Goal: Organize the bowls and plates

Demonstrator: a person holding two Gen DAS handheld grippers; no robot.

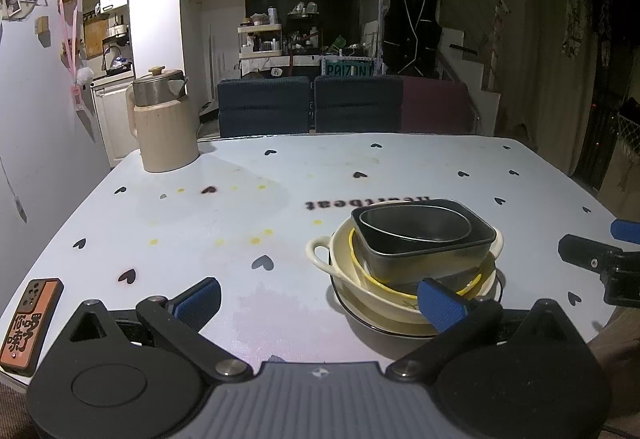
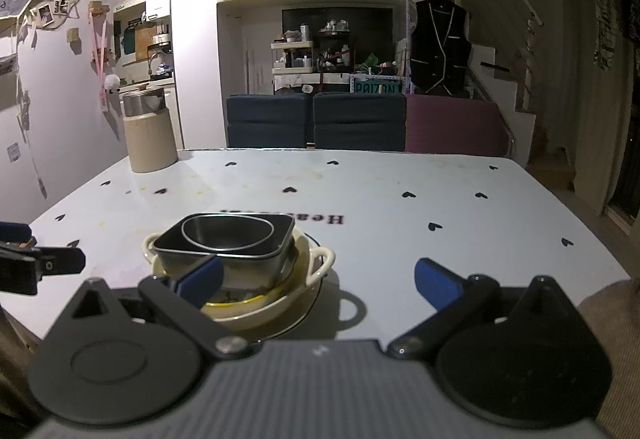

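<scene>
One stack of dishes stands on the table near its front edge: a dark-rimmed plate (image 1: 360,319) at the bottom, a cream two-handled bowl (image 1: 344,267) on it, a yellow-rimmed dish (image 1: 360,263) inside, then a dark square bowl (image 1: 428,259) holding a round metal bowl (image 1: 412,223). The same stack shows in the right wrist view, the square bowl (image 2: 240,259) on top. My left gripper (image 1: 320,297) is open, its right fingertip just in front of the stack. My right gripper (image 2: 320,275) is open too, its left fingertip in front of the stack.
A cream jug with a metal lid (image 1: 164,123) stands at the table's far left. An orange and brown block (image 1: 28,323) lies at the near left corner. Chairs (image 1: 312,105) line the far edge. The white tablecloth (image 1: 240,219) has black hearts.
</scene>
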